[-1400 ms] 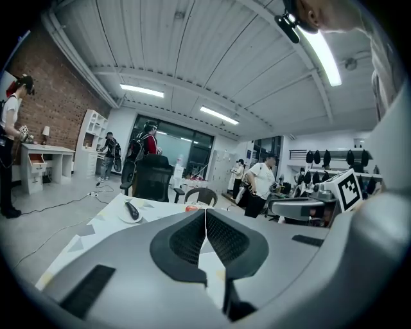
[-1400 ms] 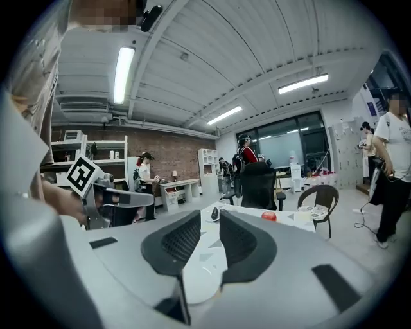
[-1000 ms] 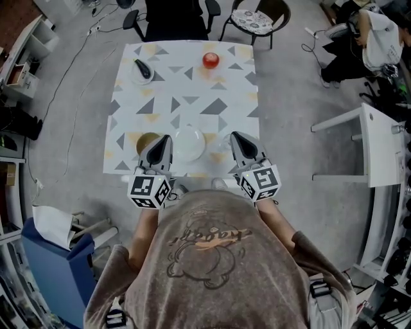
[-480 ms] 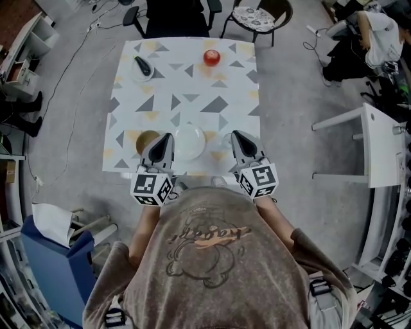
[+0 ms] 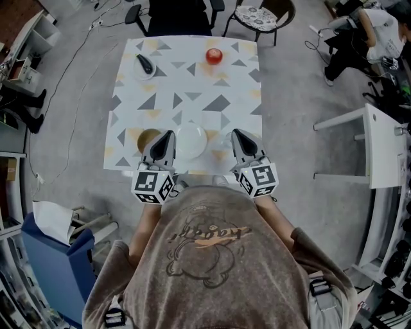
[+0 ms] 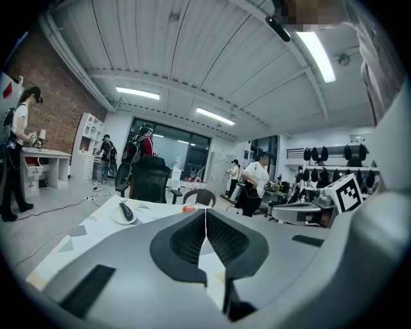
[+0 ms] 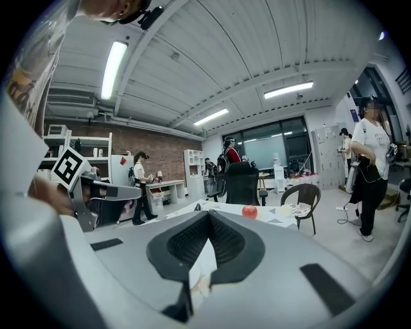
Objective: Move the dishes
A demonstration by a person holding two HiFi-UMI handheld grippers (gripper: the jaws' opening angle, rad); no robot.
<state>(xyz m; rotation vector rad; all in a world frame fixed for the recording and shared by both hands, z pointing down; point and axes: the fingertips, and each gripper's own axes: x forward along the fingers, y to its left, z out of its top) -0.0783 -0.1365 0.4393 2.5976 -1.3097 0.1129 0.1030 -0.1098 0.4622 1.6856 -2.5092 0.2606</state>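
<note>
A white plate [image 5: 191,141] lies near the front edge of the patterned table [image 5: 186,96], with a brown dish [image 5: 148,139] to its left. At the far left a small white plate [image 5: 142,66] carries a dark object, and it also shows as the small plate [image 6: 124,214]. A red apple [image 5: 214,56] sits at the far middle and appears as the apple [image 6: 187,208] and the apple [image 7: 249,211]. My left gripper [image 5: 167,135] hovers between dish and plate, shut and empty. My right gripper [image 5: 238,134], right of the plate, is shut and empty. The gripper views show the left tip [image 6: 205,211] and the right tip [image 7: 209,213] with jaws meeting.
A black office chair [image 5: 176,16] and a wicker chair with a cushion [image 5: 257,18] stand at the table's far side. A white table [image 5: 379,148] is on the right, a blue bin [image 5: 54,257] at lower left. Several people stand around the room.
Both grippers stay almost in place near the table's front edge; only the head view has shifted slightly.
</note>
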